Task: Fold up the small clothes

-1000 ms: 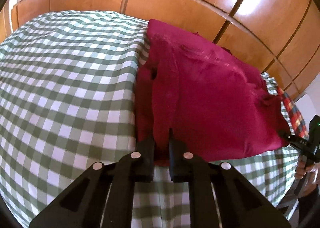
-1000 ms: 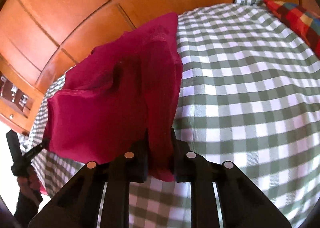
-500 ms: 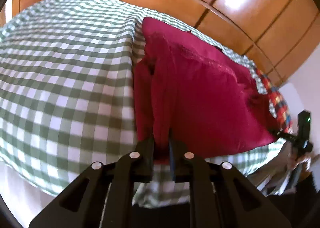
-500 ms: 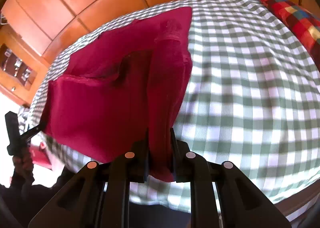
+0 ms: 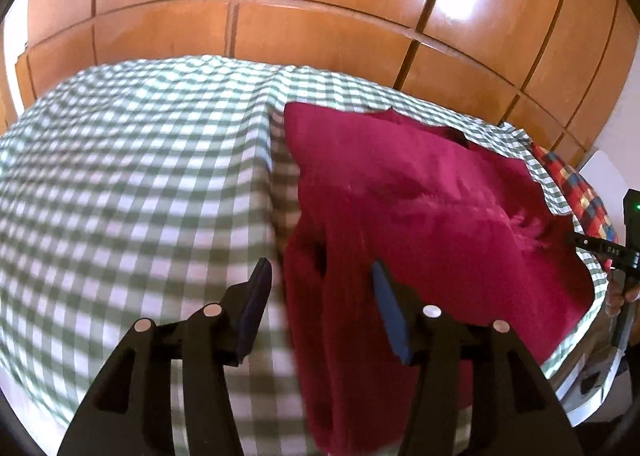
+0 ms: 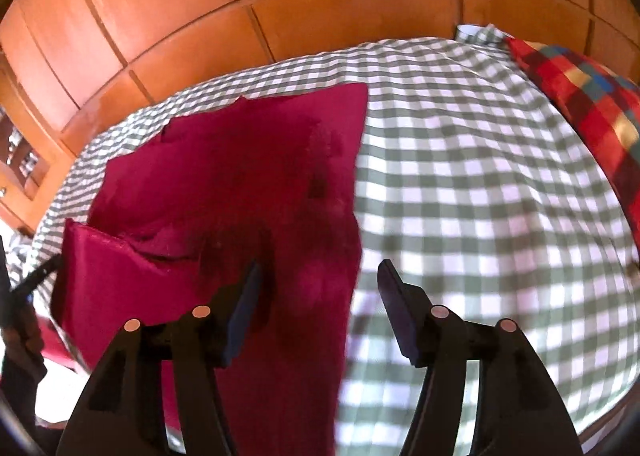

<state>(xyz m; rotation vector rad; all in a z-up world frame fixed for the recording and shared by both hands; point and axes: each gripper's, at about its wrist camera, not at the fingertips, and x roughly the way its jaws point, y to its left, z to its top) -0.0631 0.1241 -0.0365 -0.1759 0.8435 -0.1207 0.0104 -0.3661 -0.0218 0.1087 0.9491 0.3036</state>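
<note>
- my right view is showing wooden shelving (image 6: 24, 164); my left isn't.
- i'm counting one red garment (image 5: 420, 224), one plaid pillow (image 6: 580, 104).
- left gripper (image 5: 320, 312) and right gripper (image 6: 316, 308) are both opening, garment edges lying loose between their parted fingers.

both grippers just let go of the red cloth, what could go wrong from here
1. The red garment hangs past the near edge of the checked sheet; with the left gripper and right gripper opening and not pressing it, it may slide off.
2. Cloth is between both pairs of jaws, so a finger pad may snag and drag the fold.
3. A loose flap sticks up on one side and may spoil the fold.
</note>
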